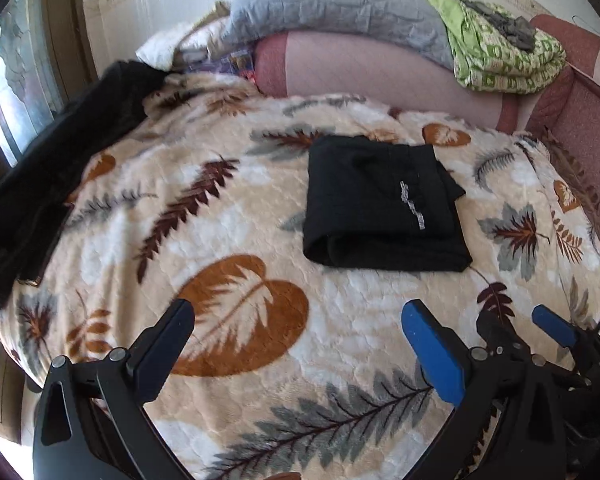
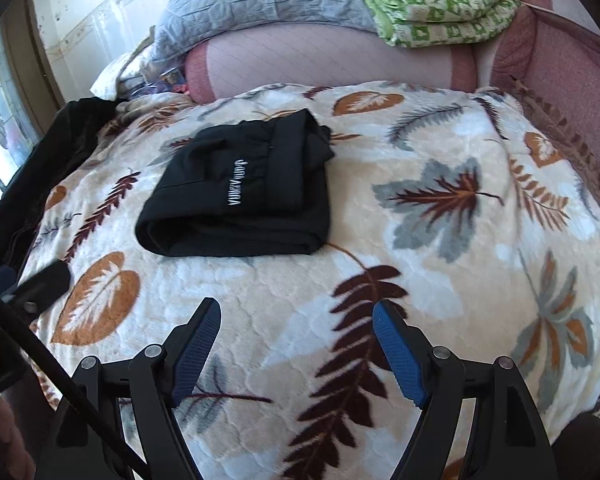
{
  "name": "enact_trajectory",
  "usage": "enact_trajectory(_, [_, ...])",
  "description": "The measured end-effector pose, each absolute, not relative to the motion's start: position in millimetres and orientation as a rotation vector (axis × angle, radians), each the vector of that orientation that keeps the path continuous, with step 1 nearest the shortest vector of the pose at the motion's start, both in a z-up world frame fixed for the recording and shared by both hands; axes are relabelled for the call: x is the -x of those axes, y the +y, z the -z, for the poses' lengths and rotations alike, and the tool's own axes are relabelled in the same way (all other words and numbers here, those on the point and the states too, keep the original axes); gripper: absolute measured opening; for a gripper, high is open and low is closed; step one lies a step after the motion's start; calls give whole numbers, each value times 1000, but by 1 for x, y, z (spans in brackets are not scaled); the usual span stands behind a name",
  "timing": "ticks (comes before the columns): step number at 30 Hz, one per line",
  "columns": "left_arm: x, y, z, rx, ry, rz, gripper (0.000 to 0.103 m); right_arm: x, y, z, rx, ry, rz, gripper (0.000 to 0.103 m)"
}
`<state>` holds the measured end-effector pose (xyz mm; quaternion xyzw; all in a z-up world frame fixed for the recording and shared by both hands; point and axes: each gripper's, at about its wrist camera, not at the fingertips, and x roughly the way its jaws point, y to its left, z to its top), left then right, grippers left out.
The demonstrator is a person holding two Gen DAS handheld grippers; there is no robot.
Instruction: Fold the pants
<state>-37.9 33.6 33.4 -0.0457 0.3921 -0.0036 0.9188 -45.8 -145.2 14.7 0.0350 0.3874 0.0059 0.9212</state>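
Finishing: pants [image 2: 236, 196] lying folded on the bed [image 2: 440, 280]
Tools: we are holding left tool [image 1: 300, 344] and right tool [image 2: 296, 344] apart, empty
Next: probably nothing, or a light press

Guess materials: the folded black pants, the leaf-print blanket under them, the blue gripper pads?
Folded black pants: soft matte knit, likely cotton jersey; thick rounded fold, pale lettering on top. Leaf-print blanket: plush fleece, probably polyester; fuzzy embossed pile with slight sheen. Right gripper pads: blue rubber or foam, apparently; fine dimpled grip texture.
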Motion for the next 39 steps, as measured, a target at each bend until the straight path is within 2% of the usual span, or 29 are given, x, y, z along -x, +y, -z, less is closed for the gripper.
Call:
enact_trajectory(8, [41,25,-24,88,829,47,103,50,-155,-3,-93,838,22,86])
enact_trajectory(14, [34,30,-2,212,890,106,103,61,-151,-11,-61,841,26,86])
enact_trajectory(17, [32,25,9,223,923,120,103,77,-156,-12,-19,818,70,90])
enact_trajectory(25, [48,34,-3,185,825,92,103,77,-148,-3,-15,857,76,90])
enact_trajectory(39, [63,37,-1,122,836,46,103,82,-133,7,48,863,64,90])
